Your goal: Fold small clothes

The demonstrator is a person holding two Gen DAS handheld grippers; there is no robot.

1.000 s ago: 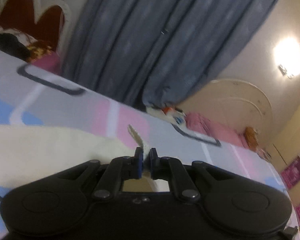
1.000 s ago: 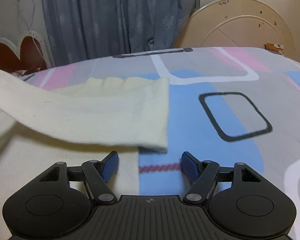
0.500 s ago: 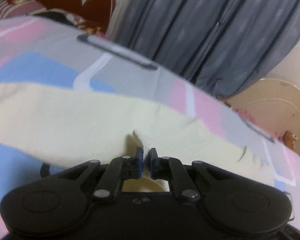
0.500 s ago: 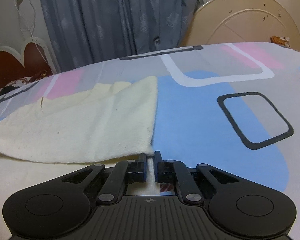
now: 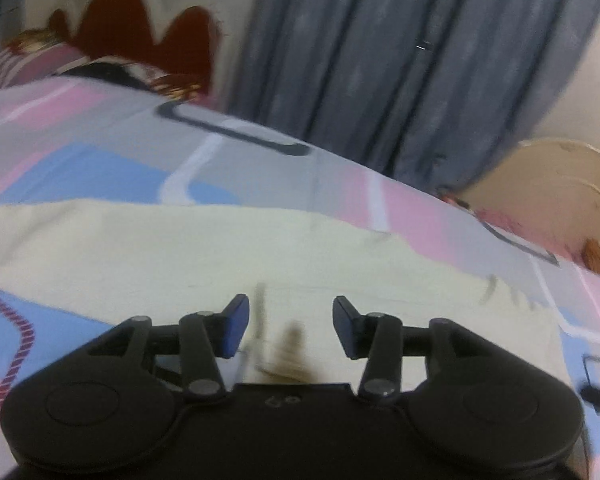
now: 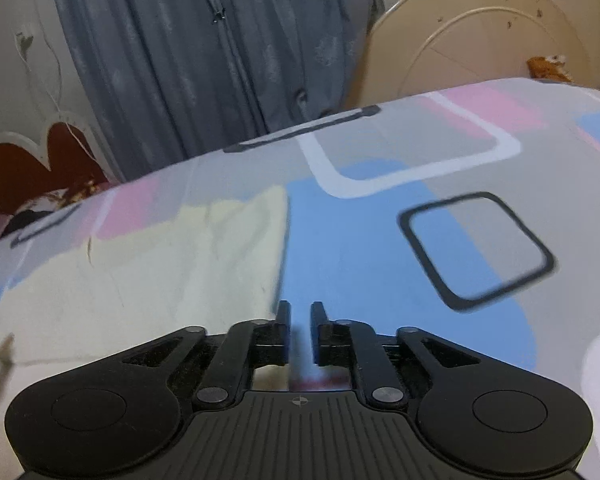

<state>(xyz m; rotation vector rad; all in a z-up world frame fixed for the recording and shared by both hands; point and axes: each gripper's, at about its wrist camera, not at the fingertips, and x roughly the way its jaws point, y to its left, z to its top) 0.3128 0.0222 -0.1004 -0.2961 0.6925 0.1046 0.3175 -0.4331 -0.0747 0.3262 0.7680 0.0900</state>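
Both pairs of my fingers stand parted and have just been opening, and neither presses on anything. On my left gripper [image 5: 291, 328] the blue pads [image 5: 234, 330] are well apart; the cream cloth [image 5: 172, 248] lies flat under and between them, with a blurred brownish tag or fold in the gap, but the pads do not touch it. On my right gripper [image 6: 300, 332] the gap is narrow, and through it I see only blue sheet and a strip of cream below; nothing is clamped there.

That cream garment [image 6: 148, 276] is spread on the bed, and in the right wrist view it sits left of my right fingers, its straight right edge running up the bed just beside the left finger. In the left view it stretches across the whole width ahead of the fingers.

Under it is the bedsheet [image 6: 380, 240], patterned in grey, pink and blue with white and dark rounded squares. Beyond the bed hangs a grey-blue curtain [image 5: 400, 60]. A cream arched headboard [image 6: 480, 32] stands to its right, and a brown scalloped one [image 5: 140, 28] to its left.
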